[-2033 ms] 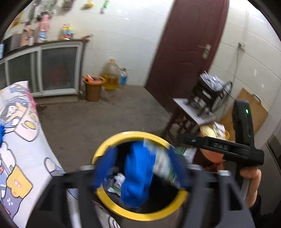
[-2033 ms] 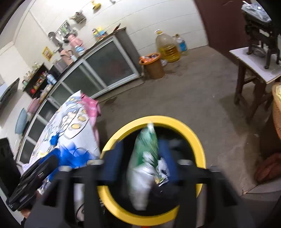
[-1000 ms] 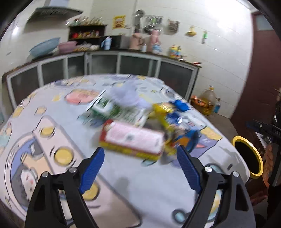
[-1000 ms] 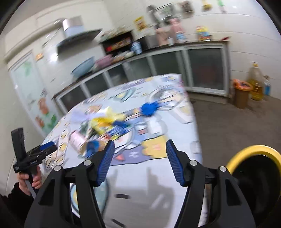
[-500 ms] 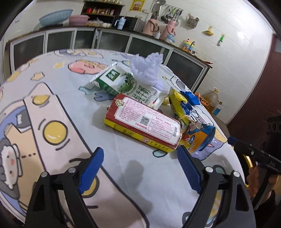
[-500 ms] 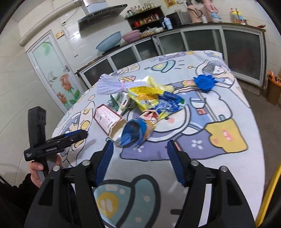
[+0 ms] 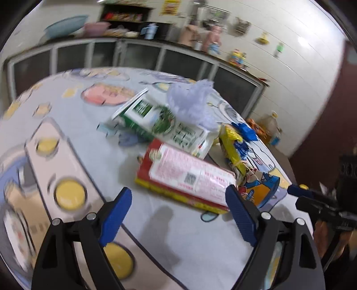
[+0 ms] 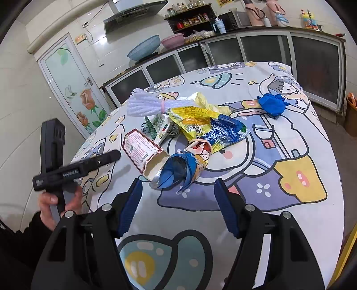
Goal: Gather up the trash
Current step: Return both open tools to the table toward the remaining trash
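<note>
A home kitchen: beyond the claw, a range hood (image 8: 136,13) hangs over glass-fronted counter cabinets (image 8: 245,49), with basins (image 8: 144,48), a spice shelf (image 8: 189,19) and tiled walls (image 8: 17,107).

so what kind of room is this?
Most likely a home kitchen: a range hood on the wall, glass-front counter cabinets carrying basins and jars, and a table under a cartoon-print cloth strewn with food wrappers.

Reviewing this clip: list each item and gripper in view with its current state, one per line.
Left gripper: open, empty.
Right gripper: open, empty.
Red box: lying flat, near end torn open.
Paper cup: on its side, crushed, mouth toward right gripper.
Yellow wrapper: crumpled, empty-looking.
Green carton: flattened, lying down.
White net: bunched, tied with pink band.
Blue glove: crumpled, apart from pile.
</note>
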`<state>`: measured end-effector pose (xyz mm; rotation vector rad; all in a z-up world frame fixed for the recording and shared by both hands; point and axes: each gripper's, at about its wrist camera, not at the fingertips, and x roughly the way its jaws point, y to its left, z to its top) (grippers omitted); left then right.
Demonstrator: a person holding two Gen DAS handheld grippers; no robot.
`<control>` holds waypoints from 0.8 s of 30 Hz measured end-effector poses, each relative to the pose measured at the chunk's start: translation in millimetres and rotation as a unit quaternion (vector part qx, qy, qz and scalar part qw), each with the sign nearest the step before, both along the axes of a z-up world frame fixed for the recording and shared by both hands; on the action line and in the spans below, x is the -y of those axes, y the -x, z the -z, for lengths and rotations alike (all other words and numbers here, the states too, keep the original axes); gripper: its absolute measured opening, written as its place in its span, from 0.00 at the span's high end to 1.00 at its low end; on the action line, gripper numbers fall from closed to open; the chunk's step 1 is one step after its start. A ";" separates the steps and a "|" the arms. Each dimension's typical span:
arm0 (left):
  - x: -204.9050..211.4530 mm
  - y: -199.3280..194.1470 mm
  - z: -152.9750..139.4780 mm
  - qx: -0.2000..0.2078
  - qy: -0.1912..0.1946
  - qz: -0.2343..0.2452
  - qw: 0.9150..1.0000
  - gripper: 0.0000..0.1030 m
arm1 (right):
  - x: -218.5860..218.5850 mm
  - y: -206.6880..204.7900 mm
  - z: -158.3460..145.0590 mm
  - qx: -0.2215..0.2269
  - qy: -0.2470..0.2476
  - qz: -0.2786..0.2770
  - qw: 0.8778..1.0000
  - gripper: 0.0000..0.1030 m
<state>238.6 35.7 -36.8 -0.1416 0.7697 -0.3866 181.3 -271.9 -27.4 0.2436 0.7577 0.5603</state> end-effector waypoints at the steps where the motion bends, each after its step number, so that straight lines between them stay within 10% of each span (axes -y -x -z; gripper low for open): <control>1: -2.5 -6.8 -3.1 0.000 0.002 0.034 0.999 0.20 | 0.7 -1.0 0.6 -0.002 -0.004 -0.002 1.000 0.38; 8: -8.4 -41.4 -14.8 -0.005 -0.016 0.172 0.985 0.19 | -5.3 -13.0 0.8 -0.023 -0.014 -0.009 1.000 0.38; 24: -5.1 -81.6 11.8 -0.078 0.020 0.262 0.962 0.16 | -26.9 -51.9 11.0 -0.066 -0.008 -0.004 0.998 0.36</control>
